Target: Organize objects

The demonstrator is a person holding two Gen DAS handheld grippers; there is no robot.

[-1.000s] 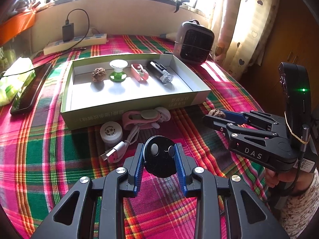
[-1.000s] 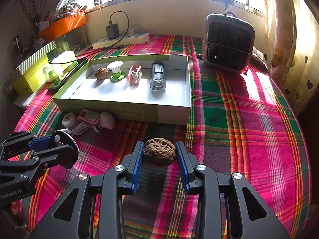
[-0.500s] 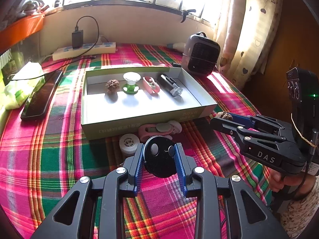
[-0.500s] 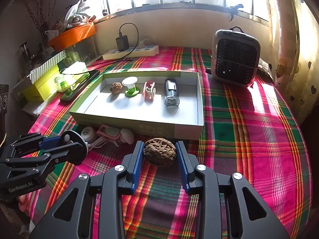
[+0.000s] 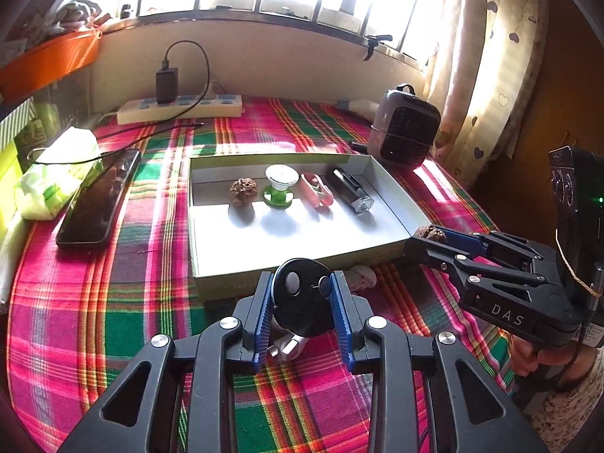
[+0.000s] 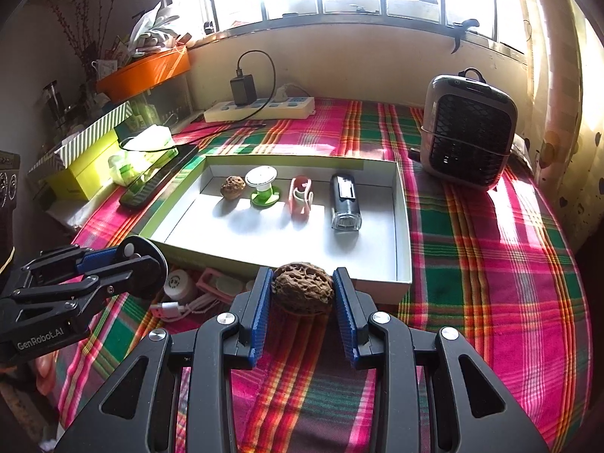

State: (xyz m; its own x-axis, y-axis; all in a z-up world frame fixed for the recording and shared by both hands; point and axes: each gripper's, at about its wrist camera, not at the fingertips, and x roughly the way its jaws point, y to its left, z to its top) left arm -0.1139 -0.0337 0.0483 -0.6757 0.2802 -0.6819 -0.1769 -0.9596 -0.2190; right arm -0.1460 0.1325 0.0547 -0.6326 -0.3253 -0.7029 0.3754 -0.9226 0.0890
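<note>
Nearby, white tray [image 6: 402, 222], cable clutter [image 6: 188, 304] before it, heater [image 6: 468, 136] behind.

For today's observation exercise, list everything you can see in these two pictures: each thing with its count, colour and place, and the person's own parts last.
Shallow cardboard box: one, green outside, white inside, mid-table.
Wrinkled brown walnut in box: one, far left of the row.
Green and white suction cup: one, beside it.
Pink clip: one, next along.
Black and clear lighter-like case: one, right end of the row.
White round puck, pink case and white cable: one cluster, in front of the box.
Grey fan heater: one, back right.
White power strip with black charger: one, by the wall.
Black phone: one, left of the box.
Plaid tablecloth: one, pink and green.
Left gripper: shut on a black round disc.
Right gripper: shut on a second brown walnut.
</note>
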